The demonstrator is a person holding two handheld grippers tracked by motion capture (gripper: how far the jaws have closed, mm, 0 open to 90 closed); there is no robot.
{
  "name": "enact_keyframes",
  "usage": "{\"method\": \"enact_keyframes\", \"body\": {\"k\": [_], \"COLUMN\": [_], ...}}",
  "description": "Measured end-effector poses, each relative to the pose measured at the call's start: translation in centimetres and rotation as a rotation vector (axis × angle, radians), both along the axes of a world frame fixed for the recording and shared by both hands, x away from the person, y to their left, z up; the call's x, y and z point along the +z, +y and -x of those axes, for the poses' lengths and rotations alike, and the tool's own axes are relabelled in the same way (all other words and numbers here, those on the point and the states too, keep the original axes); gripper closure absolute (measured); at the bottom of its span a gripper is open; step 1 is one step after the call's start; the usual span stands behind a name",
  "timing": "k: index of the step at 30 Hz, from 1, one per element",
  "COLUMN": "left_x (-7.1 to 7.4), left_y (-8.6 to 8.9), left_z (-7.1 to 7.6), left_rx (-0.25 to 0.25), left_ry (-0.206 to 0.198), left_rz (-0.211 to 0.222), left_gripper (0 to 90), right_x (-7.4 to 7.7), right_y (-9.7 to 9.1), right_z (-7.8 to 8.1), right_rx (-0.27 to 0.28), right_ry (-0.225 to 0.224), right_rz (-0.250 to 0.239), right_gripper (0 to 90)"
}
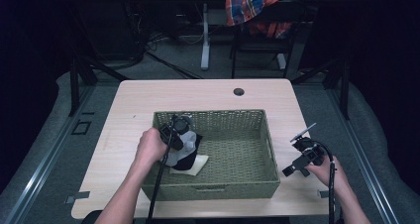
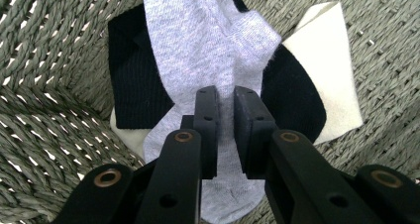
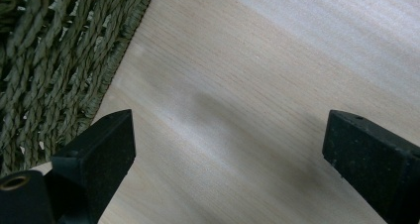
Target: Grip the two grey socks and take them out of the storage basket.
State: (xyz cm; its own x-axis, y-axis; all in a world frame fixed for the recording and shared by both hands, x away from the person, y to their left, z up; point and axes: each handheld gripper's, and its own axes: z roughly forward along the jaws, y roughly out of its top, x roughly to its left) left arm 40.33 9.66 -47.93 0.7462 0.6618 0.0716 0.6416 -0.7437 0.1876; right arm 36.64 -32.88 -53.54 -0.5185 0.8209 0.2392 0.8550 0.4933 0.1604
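Grey sock [image 2: 208,50] sits pinched between your left gripper [image 2: 226,101] jaws, its long axis running straight ahead from the tips over a black sock [image 2: 133,85] and a white cloth [image 2: 332,80] in the left end of the woven basket [image 1: 267,140]. Your right gripper [image 3: 228,149] hangs wide and empty over the table [image 3: 277,60] (basket wall to its left), so the left hand is nearer.

No readable text, label, brand, number or sign is showing anywhere: nothing on the woven basket [image 1: 218,184], the socks [image 2: 208,50], the worktop [image 1: 208,92] or the black fingers [image 2: 247,130].
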Motion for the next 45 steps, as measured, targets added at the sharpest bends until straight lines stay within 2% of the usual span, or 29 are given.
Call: {"method": "enact_keyframes", "body": {"k": [6,11,18,19,20,22,30,39,45], "left_x": [0.3,1.2,2.7,2.8,2.9,3.1,3.6,4.6,5.1], "left_y": [0.2,0.6,1.5,1.7,1.8,2.0,2.2,2.8,3.0], "left_z": [0.0,0.1,0.3,0.3,0.3,0.2,0.0,0.1,0.0], "left_rx": [0.003,0.009,0.025,0.024,0.029,0.029,0.030,0.037,0.032], "left_ry": [-0.008,-0.016,-0.052,-0.050,-0.058,-0.057,-0.069,-0.089,-0.087], "left_rz": [0.016,0.054,0.093,0.094,0.098,0.096,0.095,0.119,0.123], "left_gripper": [84.3,84.9,85.0,85.0,85.0,85.0,85.2,85.3,85.3], "right_x": [0.0,0.0,0.0,-0.2,-0.1,0.0,-0.1,0.0,0.0], "right_y": [0.0,0.0,0.1,0.2,0.1,0.1,-0.1,0.0,0.1], "right_z": [0.0,0.0,0.0,0.1,0.1,-0.1,0.0,0.0,0.0], "right_rx": [-0.007,0.001,-0.010,-0.032,-0.026,0.000,-0.005,-0.005,-0.006], "right_ry": [-0.004,-0.004,-0.005,-0.016,-0.010,-0.001,-0.002,-0.002,-0.002], "right_rz": [-0.005,-0.004,-0.008,-0.025,-0.028,-0.003,-0.010,-0.005,-0.012], "right_gripper": [6.1,6.1,6.1,6.1,6.1,6.0,6.0,6.0,6.0]}}
